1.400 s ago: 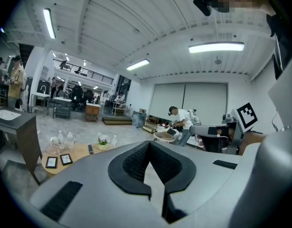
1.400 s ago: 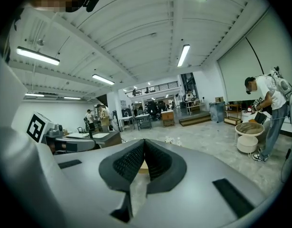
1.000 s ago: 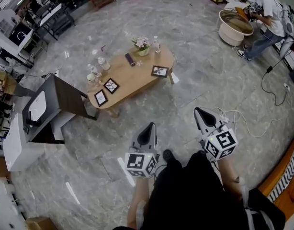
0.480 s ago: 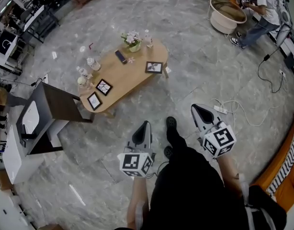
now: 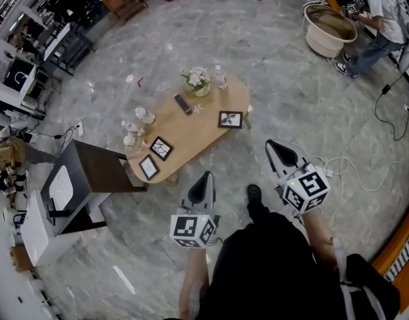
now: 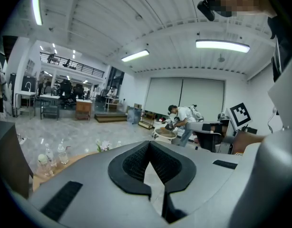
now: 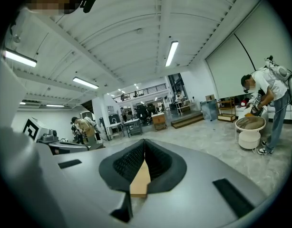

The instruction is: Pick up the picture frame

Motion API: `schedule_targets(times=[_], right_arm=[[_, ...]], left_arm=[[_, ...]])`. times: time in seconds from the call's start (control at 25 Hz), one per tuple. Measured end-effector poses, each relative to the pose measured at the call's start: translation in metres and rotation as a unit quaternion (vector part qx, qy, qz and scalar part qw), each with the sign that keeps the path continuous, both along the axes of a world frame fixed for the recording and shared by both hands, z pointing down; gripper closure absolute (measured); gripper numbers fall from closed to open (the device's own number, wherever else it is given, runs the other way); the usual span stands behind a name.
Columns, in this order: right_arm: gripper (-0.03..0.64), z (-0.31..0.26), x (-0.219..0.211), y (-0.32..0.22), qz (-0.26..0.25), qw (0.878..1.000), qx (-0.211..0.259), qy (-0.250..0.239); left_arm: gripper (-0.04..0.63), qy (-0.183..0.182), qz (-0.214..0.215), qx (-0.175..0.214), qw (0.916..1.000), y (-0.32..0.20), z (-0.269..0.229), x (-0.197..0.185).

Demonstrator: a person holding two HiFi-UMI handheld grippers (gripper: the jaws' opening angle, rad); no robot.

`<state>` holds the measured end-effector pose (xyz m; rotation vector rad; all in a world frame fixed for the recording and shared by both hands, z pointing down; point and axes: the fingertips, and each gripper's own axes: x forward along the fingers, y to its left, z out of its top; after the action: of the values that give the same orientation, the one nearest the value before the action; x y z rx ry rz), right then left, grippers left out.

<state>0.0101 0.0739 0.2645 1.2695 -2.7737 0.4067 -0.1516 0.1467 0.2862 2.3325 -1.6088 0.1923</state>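
I count two claws, the left claw (image 5: 205, 179) and the right claw (image 5: 276, 147). In each gripper view the jaws stand together at the tips, with nothing between them. On the oval wooden surface (image 5: 198, 129) I count three picture frames, all lying flat. The first frame (image 5: 230, 119) is alone toward the right end, while the second frame (image 5: 160, 147) and the third frame (image 5: 148, 167) lie just beside each other at the near left end. There is also one flower pot (image 5: 198, 80), one dark remote (image 5: 182, 103) and at least three clear bottles (image 5: 144, 115); the small ones at the left edge I cannot separate well. One dark piece of furniture (image 5: 104, 169) stands just left of the surface. Far at the upper right, one person (image 5: 381, 9) bends over one round tub (image 5: 330, 32). Compared with half a second ago, the surface sits lower in the head view and nearer to both claws. The three frames lie in the same places on it. Both claws are closed as before, and both are well apart from every frame.
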Motion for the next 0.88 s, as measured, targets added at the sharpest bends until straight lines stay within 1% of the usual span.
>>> schedule_targets(times=[0.28,0.48,0.64,0.88], right_arm=[[0.604,0.004,0.003,-0.066,0.001,1.000,-0.004,-0.009],[0.603,0.014,0.009,-0.090,0.013,1.000,-0.021,-0.007],[0.603,0.022,0.011,-0.105,0.028,0.999,-0.028,-0.008],[0.603,0.023,0.011,-0.126,0.068,0.997,-0.029,-0.005]], left_arm=[[0.583,-0.006,0.002,0.002,1.0000,-0.069,-0.002,0.004],[0.583,-0.006,0.014,-0.006,0.9999,-0.098,0.003,0.008],[0.583,-0.003,0.032,-0.009,0.9994,-0.121,0.010,0.011],[0.583,0.000,0.076,-0.007,0.9971,-0.161,0.015,0.006]])
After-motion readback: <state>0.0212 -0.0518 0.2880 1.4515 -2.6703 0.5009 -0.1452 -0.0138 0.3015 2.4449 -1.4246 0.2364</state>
